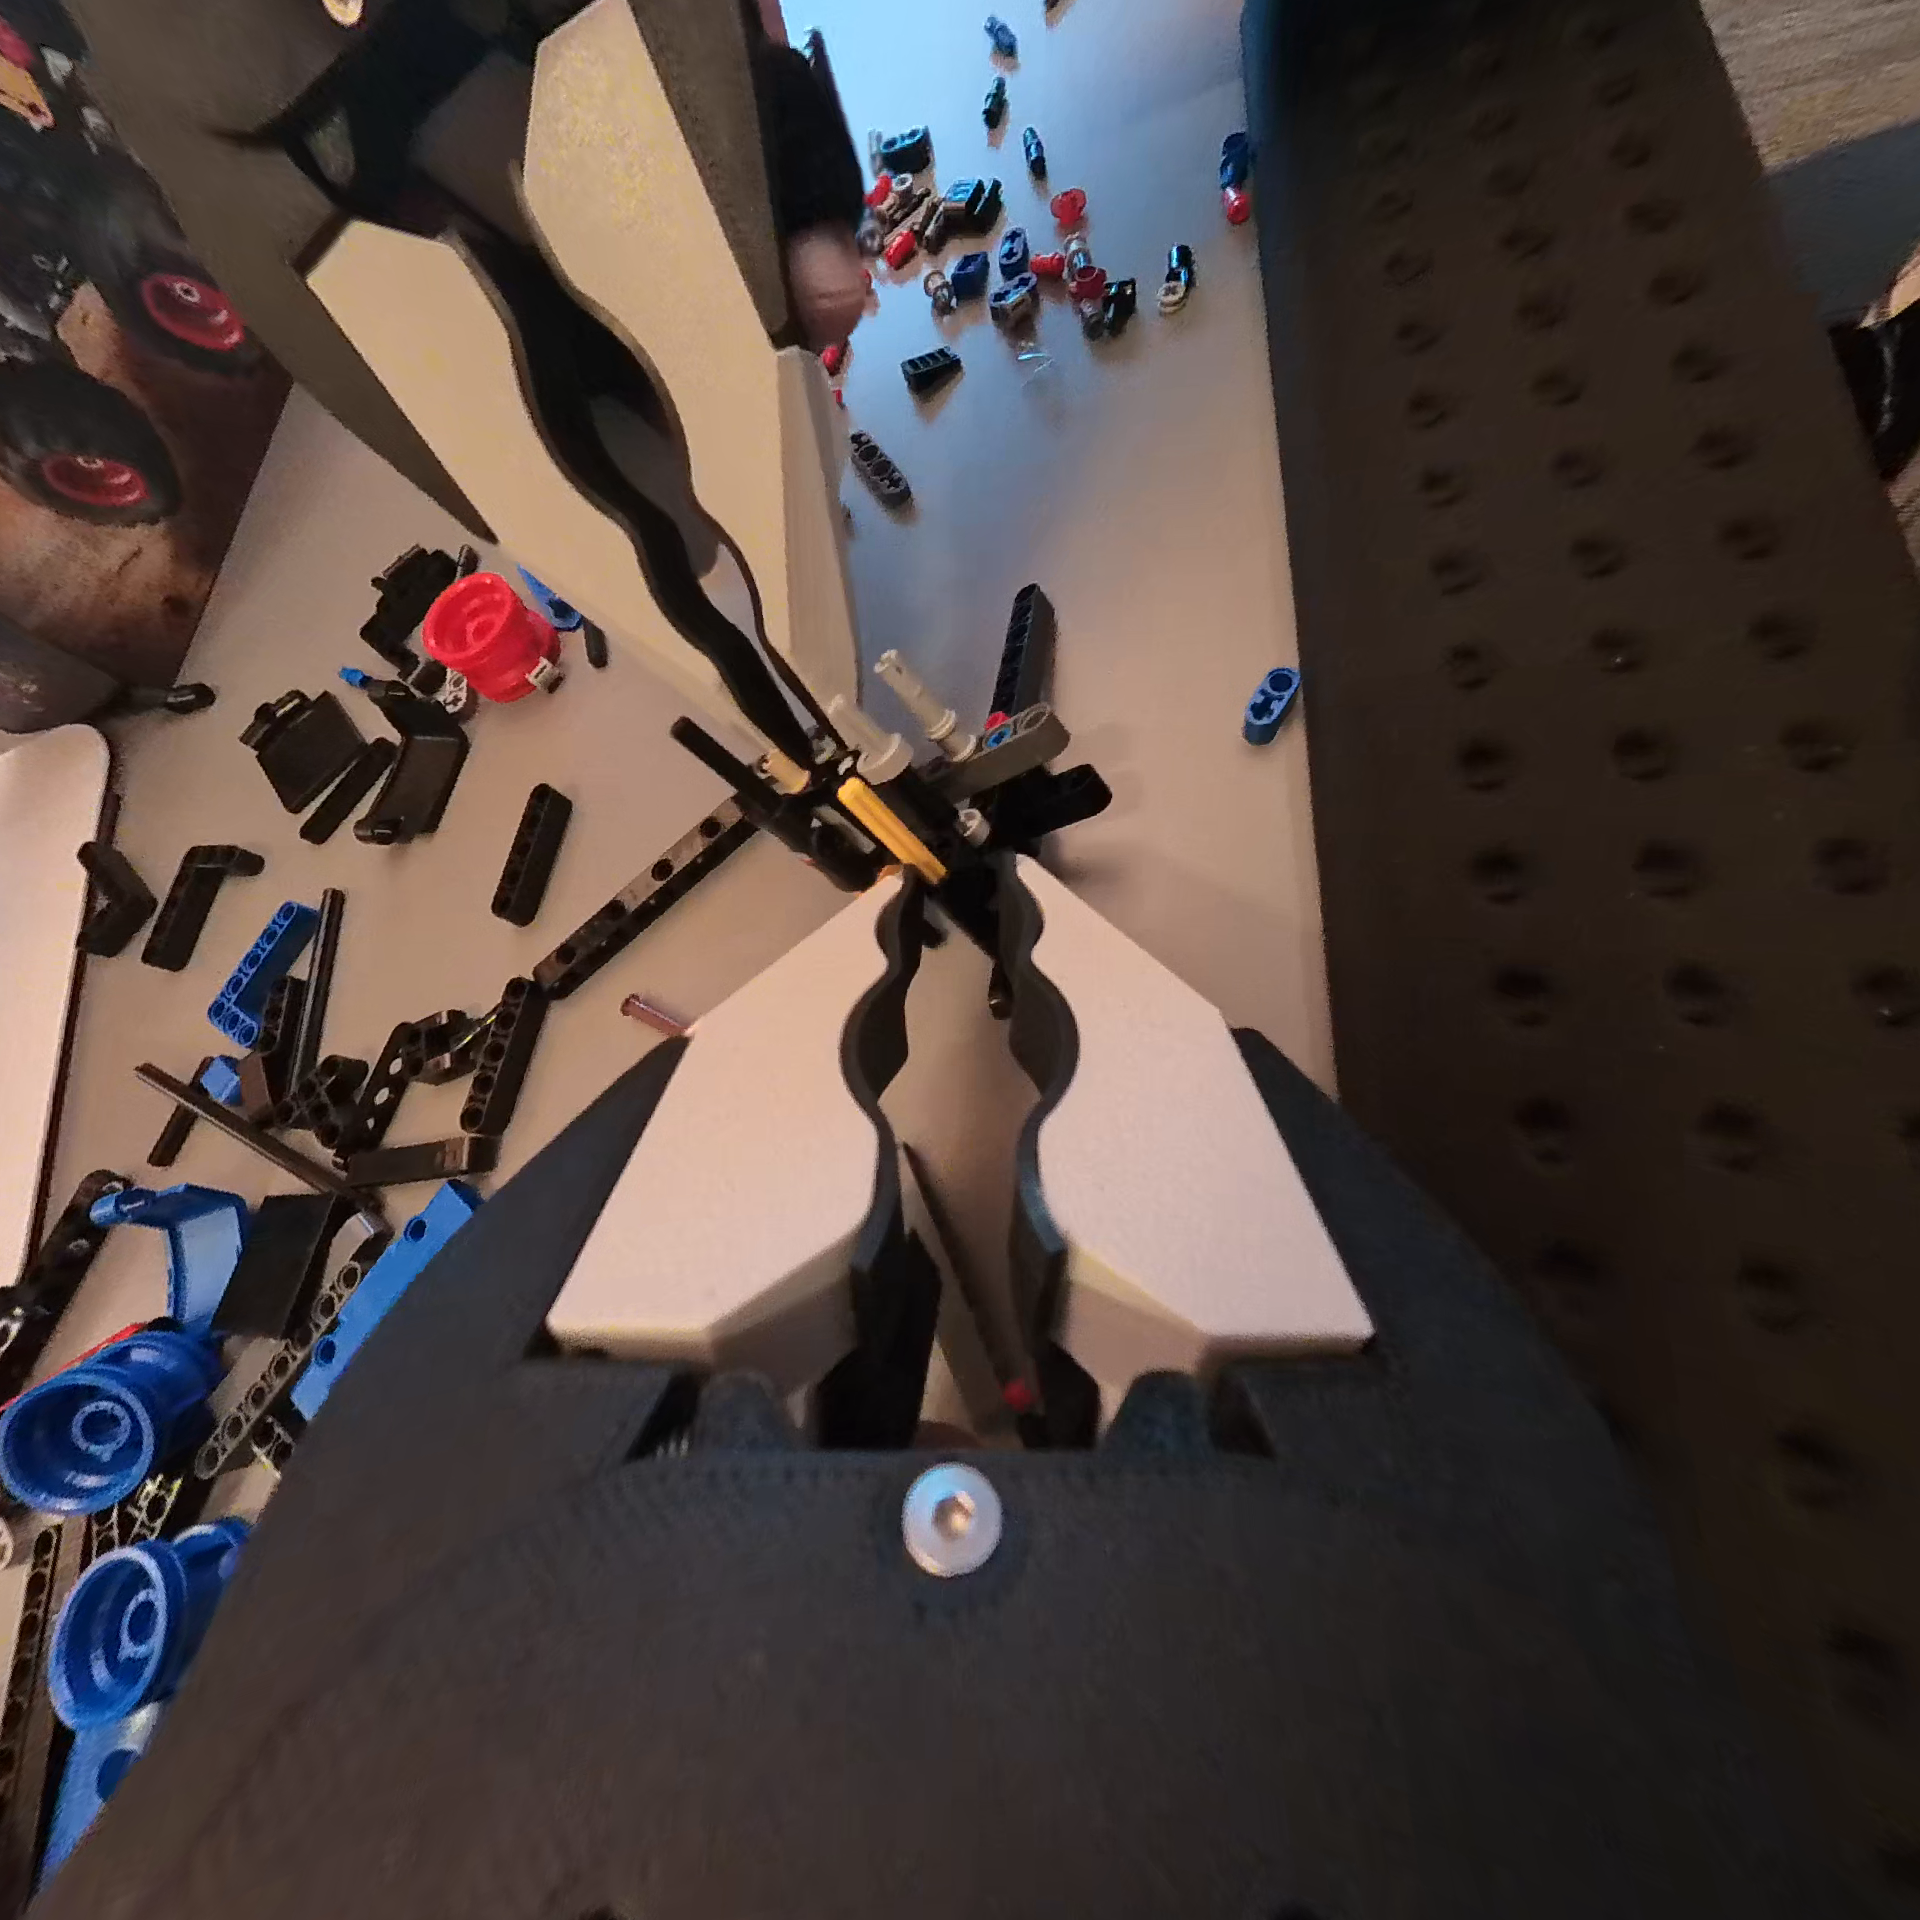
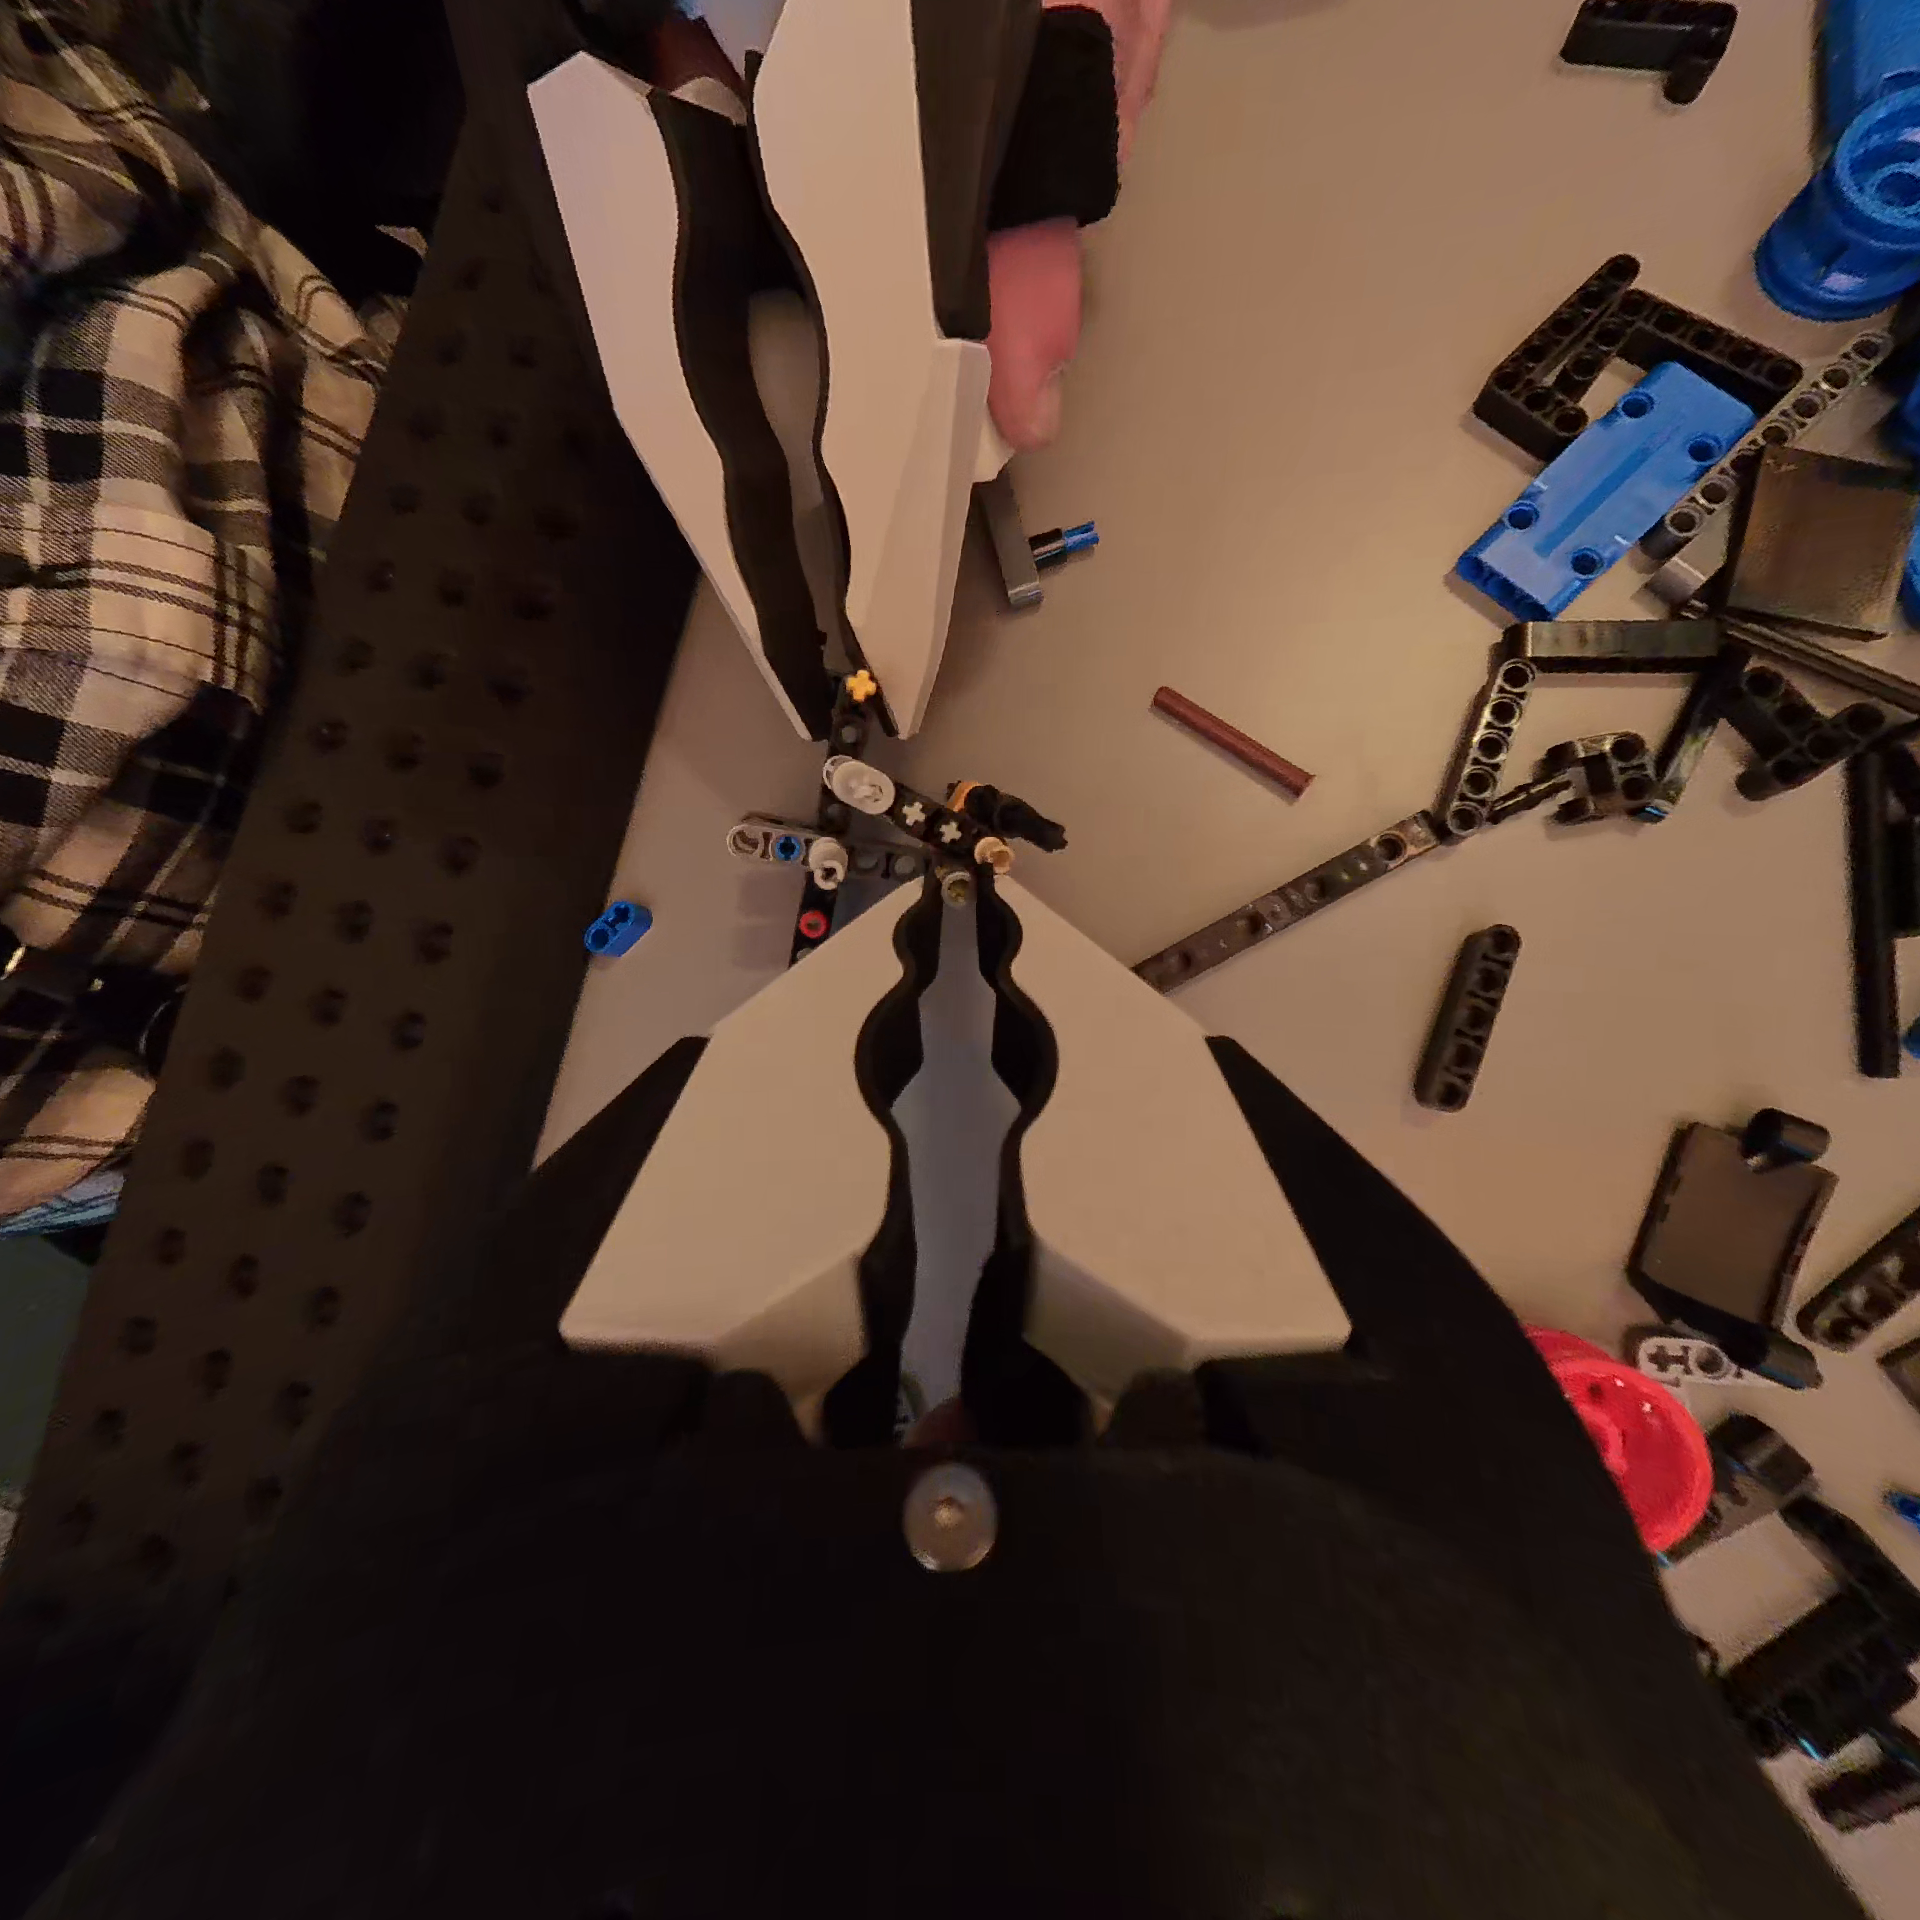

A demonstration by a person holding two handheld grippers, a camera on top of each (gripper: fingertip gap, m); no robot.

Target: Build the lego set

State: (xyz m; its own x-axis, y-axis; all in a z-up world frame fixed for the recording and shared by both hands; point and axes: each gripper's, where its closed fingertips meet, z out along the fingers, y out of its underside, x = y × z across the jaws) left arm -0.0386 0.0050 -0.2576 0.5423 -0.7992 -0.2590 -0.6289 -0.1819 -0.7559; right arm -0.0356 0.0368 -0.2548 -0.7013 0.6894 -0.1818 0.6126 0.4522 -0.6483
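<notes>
Beside both tools' assembly (image 2: 894, 821), loose beams (image 2: 1467, 1018) crowd.

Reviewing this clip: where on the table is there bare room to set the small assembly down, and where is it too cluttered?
Bare table lies between the brown axle and the black frame. Another open strip runs between the small-parts scatter and the blue connector. The beam pile by the blue wheels is crowded.

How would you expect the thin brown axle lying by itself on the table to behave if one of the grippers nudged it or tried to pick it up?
The brown axle is a slim, straight rod, so it would probably roll or skid when nudged sideways. It looks rigid and very light. Lying flat on the table, it leaves little height to pinch, so it may slip from the fingers.
</notes>
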